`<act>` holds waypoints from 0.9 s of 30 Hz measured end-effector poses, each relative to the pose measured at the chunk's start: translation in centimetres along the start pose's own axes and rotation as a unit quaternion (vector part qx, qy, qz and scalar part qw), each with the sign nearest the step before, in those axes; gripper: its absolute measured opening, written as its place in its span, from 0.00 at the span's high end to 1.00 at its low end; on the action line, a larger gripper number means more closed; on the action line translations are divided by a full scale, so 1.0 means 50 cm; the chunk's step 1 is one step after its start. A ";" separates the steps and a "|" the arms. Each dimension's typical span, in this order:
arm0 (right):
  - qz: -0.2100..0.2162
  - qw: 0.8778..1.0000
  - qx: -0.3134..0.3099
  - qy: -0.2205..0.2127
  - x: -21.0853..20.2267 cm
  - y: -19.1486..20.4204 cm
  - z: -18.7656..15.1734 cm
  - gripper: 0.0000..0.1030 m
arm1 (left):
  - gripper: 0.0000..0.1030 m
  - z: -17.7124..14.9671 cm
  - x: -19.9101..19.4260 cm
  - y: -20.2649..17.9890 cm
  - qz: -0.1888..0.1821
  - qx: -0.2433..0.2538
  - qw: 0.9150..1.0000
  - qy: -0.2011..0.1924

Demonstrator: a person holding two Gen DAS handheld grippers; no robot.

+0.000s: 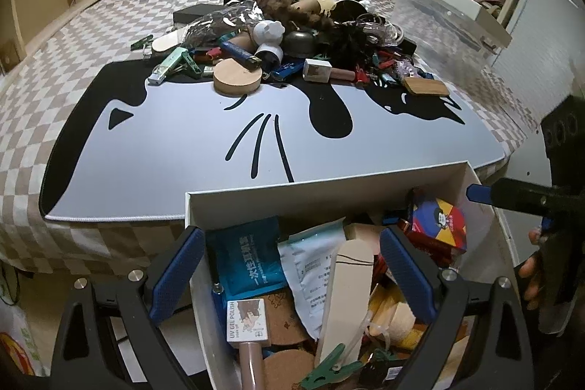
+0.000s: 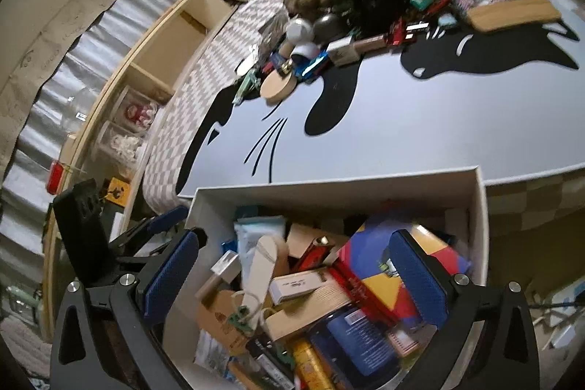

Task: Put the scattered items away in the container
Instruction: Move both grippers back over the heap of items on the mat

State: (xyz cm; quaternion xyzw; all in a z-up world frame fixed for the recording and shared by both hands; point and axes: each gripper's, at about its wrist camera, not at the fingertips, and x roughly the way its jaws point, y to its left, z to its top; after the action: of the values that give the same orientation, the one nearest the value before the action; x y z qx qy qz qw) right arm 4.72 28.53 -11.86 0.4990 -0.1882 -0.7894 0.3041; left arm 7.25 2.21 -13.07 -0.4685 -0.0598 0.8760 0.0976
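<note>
Left wrist: both hand-held grippers [image 1: 292, 269] [image 2: 294, 275] open, empty above box [image 1: 292, 196].

My box [image 1: 329, 196] runs off the bottom edge in both views, so its near wall is unseen. My left gripper [image 1: 292, 273] fingers cover parts of the box contents; the teal packet [image 1: 248, 262] is partly under the left pad, and the wooden stick [image 1: 347, 295] has its lower end behind a green clip [image 1: 325, 371]. My right gripper [image 2: 292, 276] pads hide part of the colourful box [image 2: 380, 265]. The pile [image 2: 384, 2] is motion-blurred in the right view; small items there can't be told apart. In the left view, the things at the pile's back are hidden behind the front ones. Print on the white leaflet [image 1: 314, 273] is too small to read. My hand [image 1: 532, 280] is cut off at the right edge.
</note>
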 end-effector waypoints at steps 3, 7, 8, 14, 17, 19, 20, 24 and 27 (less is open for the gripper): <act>-0.003 1.000 -0.007 -0.008 -0.008 -0.002 0.004 0.00 | 0.02 0.008 -0.001 0.004 -0.001 -0.010 1.000 -0.001; -0.004 1.000 -0.018 -0.014 -0.018 -0.005 0.017 0.00 | 0.00 0.031 -0.018 0.009 -0.030 -0.024 0.999 -0.011; -0.008 1.000 -0.018 -0.015 -0.021 -0.008 0.022 0.00 | 0.00 0.037 -0.023 0.010 -0.033 -0.025 0.999 -0.014; -0.027 0.999 -0.024 -0.030 -0.050 -0.017 0.057 0.00 | 0.00 0.082 -0.051 0.018 -0.041 -0.029 0.998 -0.041; -0.041 0.998 -0.035 -0.041 -0.066 -0.015 0.078 0.00 | 0.00 0.103 -0.063 0.021 -0.044 -0.028 0.997 -0.057; -0.049 0.997 -0.040 -0.045 -0.072 -0.014 0.090 0.00 | 0.00 0.119 -0.066 0.021 -0.038 -0.021 0.997 -0.061; -0.053 0.997 -0.043 -0.047 -0.074 -0.013 0.096 0.00 | 0.00 0.127 -0.068 0.021 -0.035 -0.017 0.997 -0.063; -0.075 0.994 -0.064 -0.047 -0.075 -0.007 0.124 0.00 | 0.00 0.158 -0.071 0.022 -0.024 -0.002 0.997 -0.071; -0.091 0.992 -0.078 -0.046 -0.071 -0.003 0.148 0.00 | 0.00 0.189 -0.064 0.030 -0.012 0.008 0.997 -0.073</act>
State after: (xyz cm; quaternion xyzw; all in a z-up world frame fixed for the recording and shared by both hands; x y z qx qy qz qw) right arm -0.87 30.96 -6.40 0.4523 -0.0933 -0.8481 0.2597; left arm 0.94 -0.09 -5.55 -0.4018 -0.0653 0.9071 0.1070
